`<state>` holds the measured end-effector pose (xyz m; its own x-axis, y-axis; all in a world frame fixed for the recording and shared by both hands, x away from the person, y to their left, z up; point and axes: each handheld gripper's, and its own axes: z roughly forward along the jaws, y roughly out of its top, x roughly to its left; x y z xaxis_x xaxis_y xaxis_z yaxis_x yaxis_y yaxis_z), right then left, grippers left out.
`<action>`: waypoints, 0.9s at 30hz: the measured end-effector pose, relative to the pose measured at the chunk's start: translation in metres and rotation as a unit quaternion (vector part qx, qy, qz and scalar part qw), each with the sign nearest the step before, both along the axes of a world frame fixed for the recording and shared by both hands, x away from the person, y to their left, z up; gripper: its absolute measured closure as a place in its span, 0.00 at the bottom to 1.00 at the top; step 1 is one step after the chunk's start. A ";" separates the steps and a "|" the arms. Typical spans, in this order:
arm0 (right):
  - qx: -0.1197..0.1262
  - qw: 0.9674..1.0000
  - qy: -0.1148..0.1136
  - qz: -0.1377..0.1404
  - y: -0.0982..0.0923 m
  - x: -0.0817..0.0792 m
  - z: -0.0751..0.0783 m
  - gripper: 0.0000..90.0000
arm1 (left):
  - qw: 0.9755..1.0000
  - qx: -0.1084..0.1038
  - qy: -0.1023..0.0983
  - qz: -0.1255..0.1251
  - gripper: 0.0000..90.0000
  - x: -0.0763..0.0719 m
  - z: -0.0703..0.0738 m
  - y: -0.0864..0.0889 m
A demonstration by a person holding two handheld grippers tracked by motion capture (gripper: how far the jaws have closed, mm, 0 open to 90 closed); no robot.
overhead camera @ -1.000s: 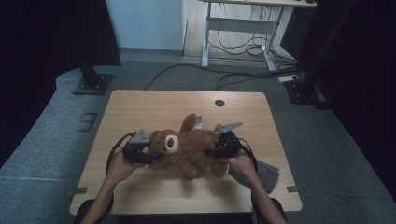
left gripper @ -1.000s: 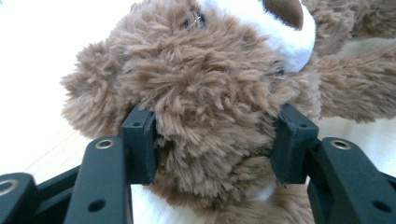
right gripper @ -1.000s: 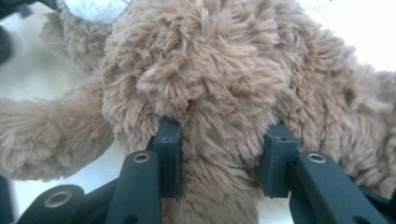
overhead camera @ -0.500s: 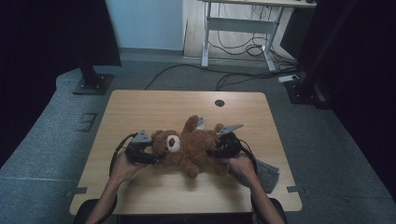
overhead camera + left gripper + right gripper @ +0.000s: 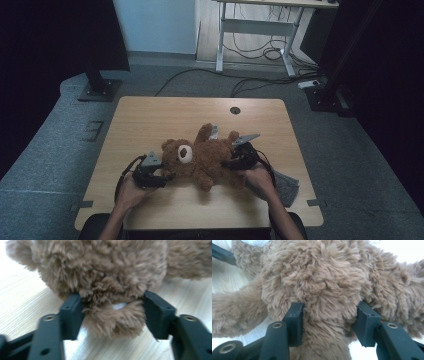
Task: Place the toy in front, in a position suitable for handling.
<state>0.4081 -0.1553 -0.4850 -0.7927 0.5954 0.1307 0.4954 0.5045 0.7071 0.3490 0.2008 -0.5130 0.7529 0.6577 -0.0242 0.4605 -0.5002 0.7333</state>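
A: Where is the teddy bear?

B: It lies on the wooden table, a little nearer the person's edge than the far one, roughly in the middle from side to side. Its head with the pale snout points to the left of the high view, and its limbs spread toward the right and the far side.

A: What does the left gripper do with it?

B: It sits just at the bear's head. In the left gripper view its two black jaws stand on either side of a fluffy tuft, with fur bulging between them. The jaws have just been closing, and both pads press into the plush, so it is clamped on the bear.

A: And the right gripper?

B: It comes in from the other side, at the bear's lower body. In the right gripper view a thick roll of fur fills the gap between the jaws, and both pads touch it. These jaws have just been opening a little, yet the plush is between them and pressed by them.

A: What else is around?

B: A grey cloth lies at the table's right edge beside the right forearm. A small round cable hole sits near the far edge. Beyond the table, cables trail over the grey floor toward a white desk frame.
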 end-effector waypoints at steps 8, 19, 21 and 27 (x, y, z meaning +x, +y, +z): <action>-0.004 1.000 -0.006 0.000 0.000 -0.004 0.000 0.48 | 1.000 0.004 -0.008 0.005 0.77 -0.006 -0.004 0.004; -0.015 0.999 -0.045 -0.017 -0.026 -0.020 0.032 0.31 | 1.000 -0.016 -0.009 0.005 0.77 -0.003 -0.005 0.008; -0.020 0.998 -0.050 -0.041 -0.044 -0.027 0.038 0.28 | 1.000 -0.020 -0.009 0.007 0.77 -0.002 -0.005 0.009; -0.051 0.993 -0.043 -0.093 -0.080 -0.037 0.028 0.31 | 1.000 -0.023 -0.010 0.010 0.76 -0.001 -0.006 0.010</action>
<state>0.3715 -0.2352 -0.4570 -0.6732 0.7395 -0.0019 0.5264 0.4811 0.7010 0.3481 0.2104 -0.5188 0.7402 0.6712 -0.0407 0.4558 -0.4563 0.7642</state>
